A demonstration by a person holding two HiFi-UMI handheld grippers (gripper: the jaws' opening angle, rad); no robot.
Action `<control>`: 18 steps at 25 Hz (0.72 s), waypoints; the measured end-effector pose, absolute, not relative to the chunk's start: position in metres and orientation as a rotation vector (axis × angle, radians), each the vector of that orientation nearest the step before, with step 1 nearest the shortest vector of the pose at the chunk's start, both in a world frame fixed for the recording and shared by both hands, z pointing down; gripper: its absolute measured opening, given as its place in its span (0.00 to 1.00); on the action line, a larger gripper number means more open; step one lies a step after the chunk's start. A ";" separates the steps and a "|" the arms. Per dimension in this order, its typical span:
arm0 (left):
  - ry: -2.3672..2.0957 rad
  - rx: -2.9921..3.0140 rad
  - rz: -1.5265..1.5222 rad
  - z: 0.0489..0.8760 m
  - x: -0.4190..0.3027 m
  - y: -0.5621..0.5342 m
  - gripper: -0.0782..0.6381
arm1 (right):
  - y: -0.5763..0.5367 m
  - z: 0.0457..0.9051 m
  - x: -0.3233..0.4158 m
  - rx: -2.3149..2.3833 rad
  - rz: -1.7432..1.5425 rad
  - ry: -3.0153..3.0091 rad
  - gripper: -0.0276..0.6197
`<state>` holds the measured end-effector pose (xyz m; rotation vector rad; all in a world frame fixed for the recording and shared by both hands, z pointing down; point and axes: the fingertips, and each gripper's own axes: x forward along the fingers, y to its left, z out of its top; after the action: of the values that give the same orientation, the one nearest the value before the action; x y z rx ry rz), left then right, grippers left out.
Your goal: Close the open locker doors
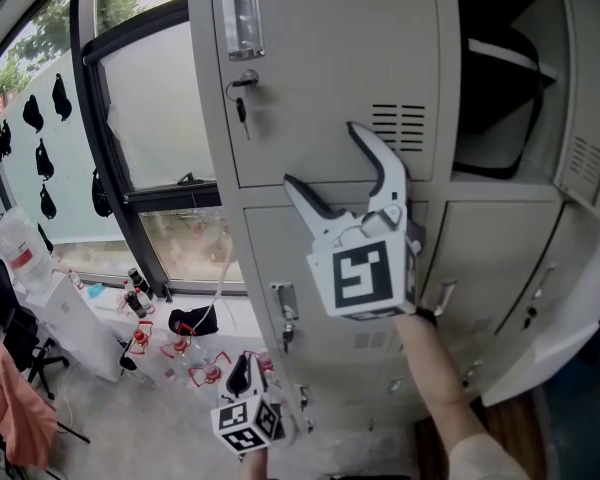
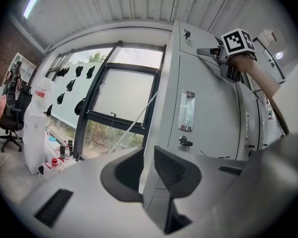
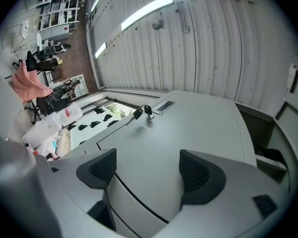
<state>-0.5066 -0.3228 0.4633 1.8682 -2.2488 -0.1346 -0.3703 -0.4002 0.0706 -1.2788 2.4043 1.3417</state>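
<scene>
**Two locker doors open, both grippers empty**

The grey lockers fill the middle and right of the head view. The top left door lies flush, with a key in its lock and a vent near its right edge. Next to it the top right compartment gapes dark, its door swung out at the far right. Below that, a lower door also hangs open, out toward the bottom right corner.

The right gripper is raised in front of the shut top left door, just beside the vent. Its fingers are spread wide with only the door's flat panel behind them, and they hold nothing. Whether the tips touch the door I cannot tell. The right gripper view looks up that panel to the key.

The left gripper is low, well apart from the open doors. Its fingers stand a narrow gap apart and grasp nothing; the locker's corner shows beyond the gap.

Left of the lockers is a big dark-framed window with black shapes on the glass farther left. The pale floor below is cluttered with bottles and small red items. A pink cloth hangs at the left edge. Overhead is a ribbed ceiling with strip lights.
</scene>
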 end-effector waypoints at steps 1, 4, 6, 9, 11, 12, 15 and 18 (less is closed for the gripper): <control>-2.249 1.880 -0.139 0.459 -0.505 -0.324 0.18 | -0.396 0.069 -0.369 -1.245 1.314 2.406 0.62; -2.253 1.913 -0.153 0.448 -0.498 -0.325 0.18 | -0.380 0.065 -0.359 -1.147 1.231 2.418 0.62; -2.245 1.938 -0.171 0.439 -0.488 -0.325 0.18 | -0.369 0.065 -0.349 -1.109 1.207 2.424 0.62; -2.235 1.990 -0.174 0.428 -0.468 -0.322 0.18 | -0.353 0.065 -0.329 -1.066 1.162 2.419 0.62; -2.223 2.036 -0.172 0.420 -0.452 -0.317 0.18 | -0.340 0.066 -0.312 -1.045 1.114 2.395 0.62; -2.215 2.061 -0.172 0.415 -0.444 -0.316 0.18 | -0.334 0.068 -0.304 -1.042 1.092 2.381 0.62; -2.208 2.120 -0.181 0.401 -0.422 -0.309 0.18 | -0.318 0.083 -0.278 -1.051 1.023 2.358 0.62; -2.175 2.172 -0.212 0.390 -0.399 -0.301 0.18 | -0.308 0.103 -0.247 -1.102 0.917 2.351 0.62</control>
<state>-0.3988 -0.3012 0.3896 2.1721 -2.1754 -0.2119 -0.2470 -0.3080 0.1030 -1.1023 2.3512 0.9174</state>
